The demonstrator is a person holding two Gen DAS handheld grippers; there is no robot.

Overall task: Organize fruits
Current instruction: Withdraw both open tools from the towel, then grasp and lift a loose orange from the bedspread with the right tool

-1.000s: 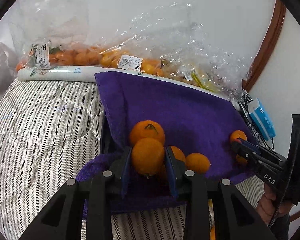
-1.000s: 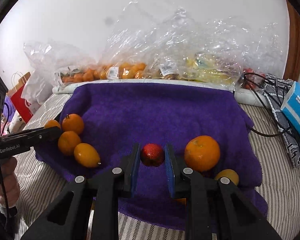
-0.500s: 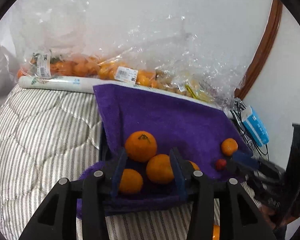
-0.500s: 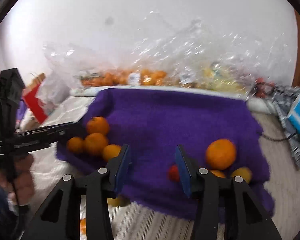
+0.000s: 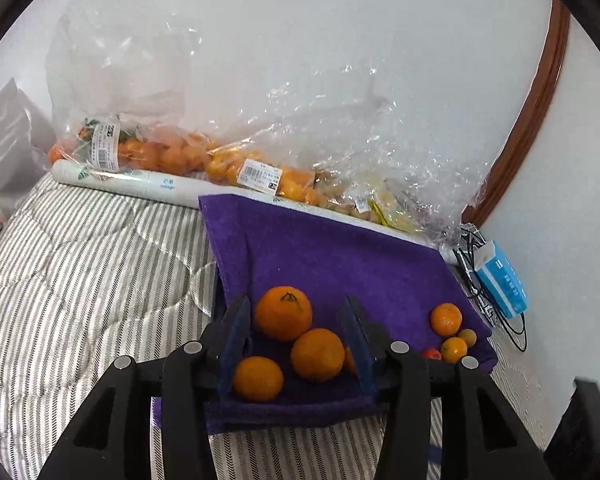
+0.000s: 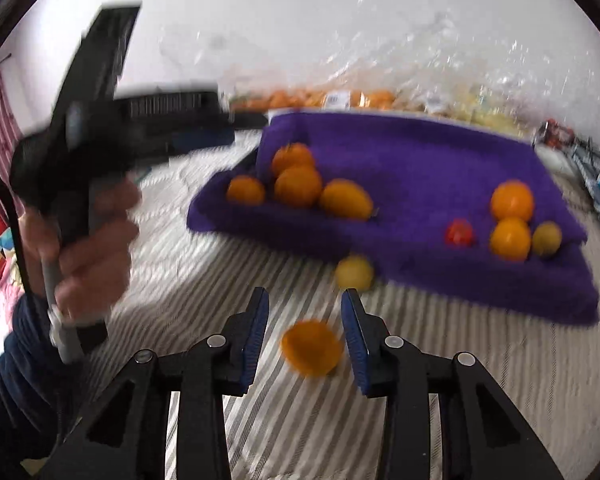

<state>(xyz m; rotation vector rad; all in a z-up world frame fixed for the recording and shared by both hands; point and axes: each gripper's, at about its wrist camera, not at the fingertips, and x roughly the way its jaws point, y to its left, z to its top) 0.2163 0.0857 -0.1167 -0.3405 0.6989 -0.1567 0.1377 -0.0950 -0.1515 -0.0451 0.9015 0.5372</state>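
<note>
The left gripper (image 5: 296,340) hangs with jaws just opened, empty, above the oranges (image 5: 317,354) on the purple towel (image 5: 340,256), while the right gripper (image 6: 305,330), jaws closing but still apart, frames a stray orange (image 6: 312,347) on the striped quilt (image 6: 460,352), likely its next pick-up.

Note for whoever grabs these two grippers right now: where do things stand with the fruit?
Left gripper: open, jaws have just been opening, framing the orange pile at one end of the purple towel, gripping nothing.
Right gripper: open, jaws have just been closing, loose orange between them, not pinched.
Done: two groups on the towel; the other holds the red fruit.
Left: loose orange and yellow fruit lie on the striped bedding.
</note>
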